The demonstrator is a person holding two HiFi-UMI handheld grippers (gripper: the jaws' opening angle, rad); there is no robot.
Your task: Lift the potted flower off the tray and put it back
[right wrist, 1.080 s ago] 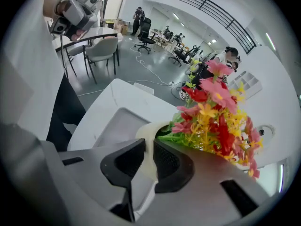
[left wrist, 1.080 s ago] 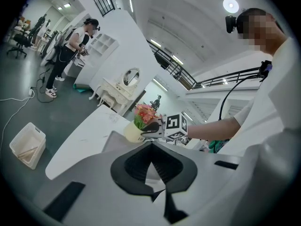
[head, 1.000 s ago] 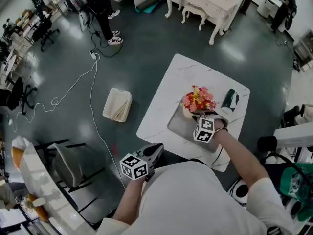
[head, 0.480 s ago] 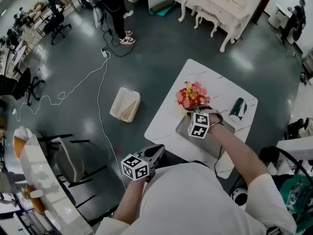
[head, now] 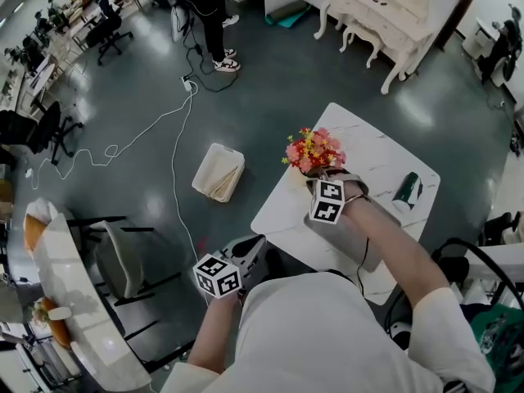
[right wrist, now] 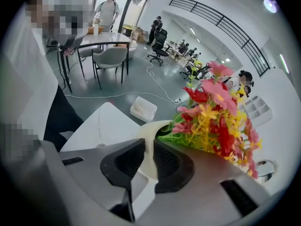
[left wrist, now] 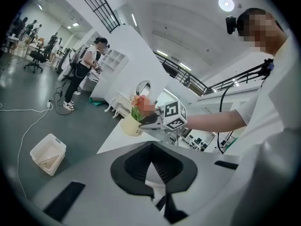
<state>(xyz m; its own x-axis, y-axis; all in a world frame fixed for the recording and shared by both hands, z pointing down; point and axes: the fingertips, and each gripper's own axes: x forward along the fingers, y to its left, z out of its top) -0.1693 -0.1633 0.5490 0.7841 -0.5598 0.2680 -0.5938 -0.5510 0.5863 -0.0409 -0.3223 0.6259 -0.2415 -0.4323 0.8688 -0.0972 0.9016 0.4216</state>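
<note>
A white crate (head: pixel 219 173) sits on the floor left of the white marble bench (head: pixel 377 150). The left tongs (head: pixel 259 244) hang off the bench's near-left edge, tips together with nothing between them. Over the bench's left part, the potted flower (head: pixel 311 149) is off the grey tray (head: pixel 337 234) and tilted. The right tongs (right wrist: pixel 146 150) are clamped narrowly on its cream pot wall, one pad inside the rim and one outside. The tray lies just right of it, and a dark green cylinder (head: pixel 407 191) lies further right.
</note>
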